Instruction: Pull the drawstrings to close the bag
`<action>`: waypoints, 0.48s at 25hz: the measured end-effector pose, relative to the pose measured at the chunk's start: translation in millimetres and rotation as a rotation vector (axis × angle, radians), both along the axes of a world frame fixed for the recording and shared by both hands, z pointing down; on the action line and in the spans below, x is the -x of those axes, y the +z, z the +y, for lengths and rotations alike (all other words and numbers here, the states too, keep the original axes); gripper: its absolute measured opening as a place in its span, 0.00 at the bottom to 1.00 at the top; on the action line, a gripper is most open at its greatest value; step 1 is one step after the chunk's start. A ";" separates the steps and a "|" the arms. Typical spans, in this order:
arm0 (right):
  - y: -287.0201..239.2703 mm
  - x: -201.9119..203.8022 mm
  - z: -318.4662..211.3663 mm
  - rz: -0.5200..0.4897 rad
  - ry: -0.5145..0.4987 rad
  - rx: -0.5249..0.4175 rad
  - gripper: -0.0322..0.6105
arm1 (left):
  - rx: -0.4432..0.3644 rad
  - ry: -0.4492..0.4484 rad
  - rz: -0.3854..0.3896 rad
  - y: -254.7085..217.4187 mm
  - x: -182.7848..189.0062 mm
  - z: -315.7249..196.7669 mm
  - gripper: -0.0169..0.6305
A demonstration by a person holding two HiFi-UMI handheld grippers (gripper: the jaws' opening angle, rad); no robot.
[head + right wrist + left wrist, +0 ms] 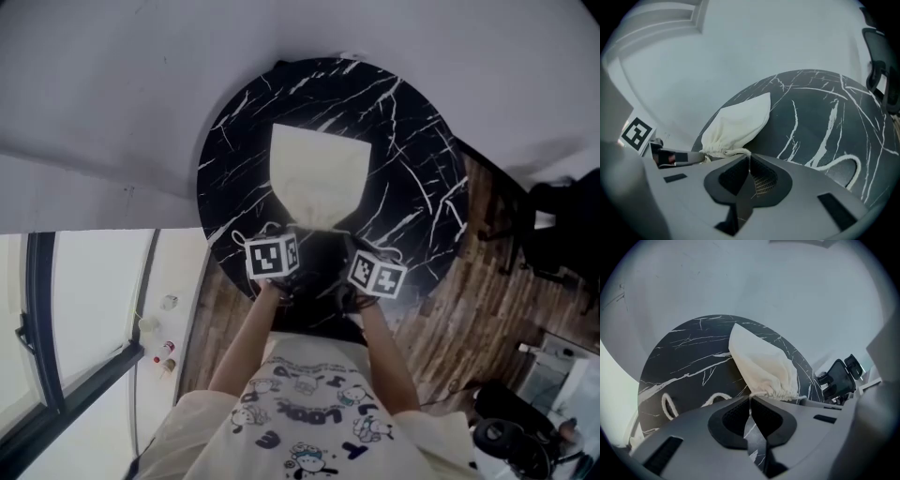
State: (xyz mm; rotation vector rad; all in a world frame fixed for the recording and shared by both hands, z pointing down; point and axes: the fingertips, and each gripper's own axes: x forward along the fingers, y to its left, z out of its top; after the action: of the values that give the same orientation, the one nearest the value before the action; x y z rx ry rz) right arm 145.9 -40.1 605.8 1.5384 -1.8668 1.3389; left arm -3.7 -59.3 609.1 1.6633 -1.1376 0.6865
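Note:
A cream drawstring bag (319,173) lies flat in the middle of the round black marble table (412,141). Its mouth (314,223) is gathered tight and faces me. My left gripper (291,239) is shut on the left drawstring (750,393) just beside the bunched mouth (780,392). A slack loop of that cord (669,405) lies on the table to the left. My right gripper (352,246) is shut on the right drawstring (740,152) close to the mouth (715,149). Its spare loop (843,161) trails off to the right. Both grippers sit side by side at the table's near edge.
The table stands against a pale wall (112,94) on a wooden floor (478,281). A black chair (553,225) is at the right. A window frame (37,319) and small objects on the floor (167,349) are at the left.

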 end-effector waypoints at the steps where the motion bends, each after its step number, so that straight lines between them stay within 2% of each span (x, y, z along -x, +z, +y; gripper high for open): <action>1: -1.8 0.0 0.0 0.025 -0.022 -0.009 0.08 | -0.010 0.013 -0.004 -1.3 -0.6 0.2 0.10; 3: -8.7 1.2 -1.5 0.064 -0.045 -0.030 0.09 | -0.039 0.043 -0.017 -5.4 -0.7 0.5 0.11; 5: -17.6 2.1 -4.2 0.072 -0.047 -0.059 0.11 | -0.061 0.078 -0.017 -10.0 -0.6 1.6 0.22; 6: -21.1 0.6 -5.2 0.075 -0.044 -0.073 0.18 | -0.070 0.090 -0.008 -12.7 -0.3 2.4 0.29; 7: -24.0 -1.7 -5.4 0.081 -0.042 -0.083 0.30 | -0.080 0.096 -0.001 -16.0 1.6 3.0 0.31; 8: -27.1 -3.7 -4.9 0.090 -0.042 -0.091 0.38 | -0.092 0.097 0.000 -19.8 5.5 3.8 0.33; 12: -55.4 -12.0 -7.1 0.160 -0.051 -0.174 0.38 | -0.194 0.114 -0.048 -42.9 21.7 2.2 0.34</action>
State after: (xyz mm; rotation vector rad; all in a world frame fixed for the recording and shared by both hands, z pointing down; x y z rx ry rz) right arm 157.9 -47.2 550.4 1.6176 -1.9501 1.0220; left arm -25.5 -57.2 566.2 1.8958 -1.1809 0.7093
